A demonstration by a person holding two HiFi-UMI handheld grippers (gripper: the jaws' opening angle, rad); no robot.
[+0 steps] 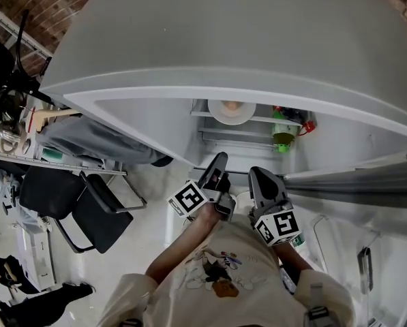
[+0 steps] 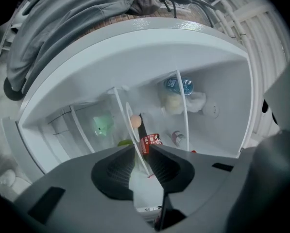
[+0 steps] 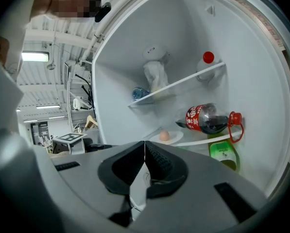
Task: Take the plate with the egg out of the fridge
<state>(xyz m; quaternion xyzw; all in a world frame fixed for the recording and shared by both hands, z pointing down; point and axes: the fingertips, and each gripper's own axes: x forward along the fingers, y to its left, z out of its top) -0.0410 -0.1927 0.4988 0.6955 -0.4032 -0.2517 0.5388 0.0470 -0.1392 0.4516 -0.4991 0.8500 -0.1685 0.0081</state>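
While the person (image 1: 223, 278) is standing in front of the open fridge (image 1: 155, 125), both grippers are hovering side by side just outside it, pointing toward its shelves. The left gripper (image 1: 219, 161) is holding its 2 jaws slightly apart, and its own view (image 2: 141, 148) is showing only the fridge interior through the narrow gap, so it is gripping nothing. The right gripper (image 1: 255, 174) is keeping its 2 jaws pressed together at the tips, with nothing between them (image 3: 145, 143).

The plate (image 1: 220, 114) is sitting on a white shelf (image 1: 261, 120) inside the fridge, well apart from both grippers, with the egg (image 1: 233, 105) lying on it. From the right gripper view, the egg (image 3: 164, 136) is resting near the middle of the plate (image 3: 177, 138), and a cola bottle (image 3: 208, 118) with a red label is lying on its side just beside the plate on the same shelf. A green bottle (image 3: 222, 154) is showing below that shelf's front edge. From the left gripper view, the egg (image 2: 135, 121) is appearing just beyond the jaw tips.
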